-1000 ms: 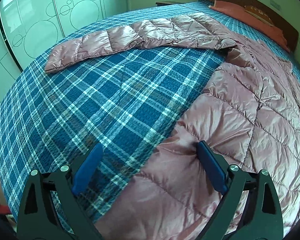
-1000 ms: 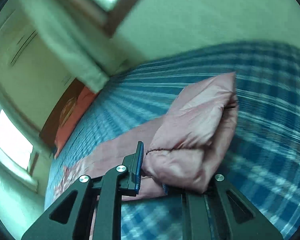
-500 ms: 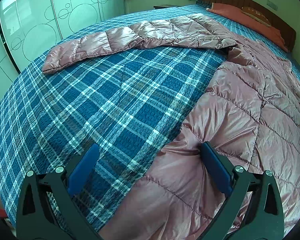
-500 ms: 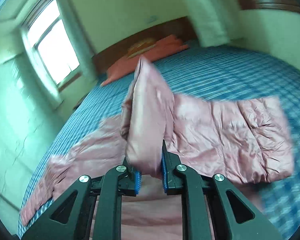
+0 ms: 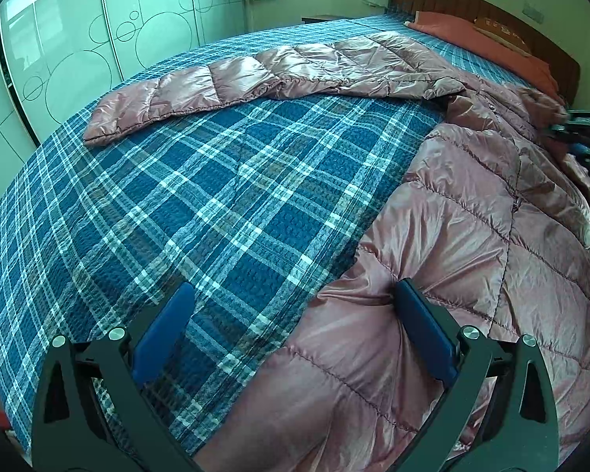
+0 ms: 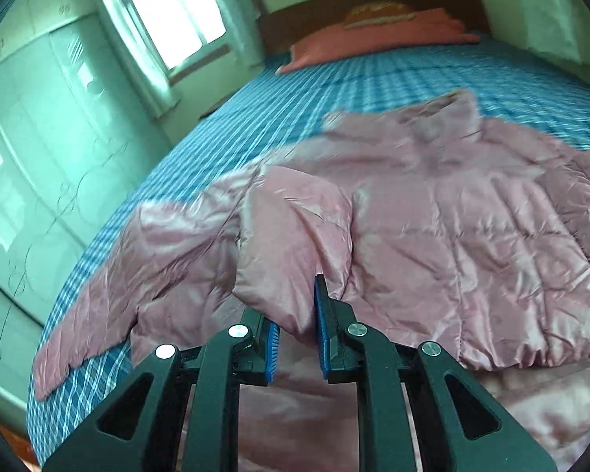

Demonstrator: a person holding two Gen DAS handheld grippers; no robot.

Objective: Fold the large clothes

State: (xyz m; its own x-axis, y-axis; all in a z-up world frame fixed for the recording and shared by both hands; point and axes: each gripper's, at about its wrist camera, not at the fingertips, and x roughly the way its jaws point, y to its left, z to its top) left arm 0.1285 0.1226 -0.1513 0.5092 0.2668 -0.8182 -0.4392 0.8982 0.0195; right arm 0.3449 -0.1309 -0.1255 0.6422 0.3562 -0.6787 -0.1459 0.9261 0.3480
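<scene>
A shiny pink quilted down jacket point(image 5: 472, 244) lies spread on a bed with a blue plaid cover point(image 5: 200, 196). One sleeve point(image 5: 224, 86) stretches out flat to the left. My left gripper point(image 5: 291, 314) is open, low over the jacket's near hem edge, one finger on the plaid and one on the fabric. My right gripper point(image 6: 297, 322) is shut on the other sleeve point(image 6: 291, 244), folded over the jacket's body point(image 6: 472, 236). It also shows at the right edge of the left wrist view point(image 5: 582, 137).
Orange-red pillows point(image 6: 377, 35) and a dark wooden headboard point(image 6: 365, 0) are at the head of the bed. Pale green wardrobe doors point(image 5: 78, 51) stand along the left side. A window point(image 6: 169, 11) is beyond the bed corner.
My right gripper has swung the held sleeve across over the jacket's body and lowered it. My left gripper has barely moved and stays open at the hem.
</scene>
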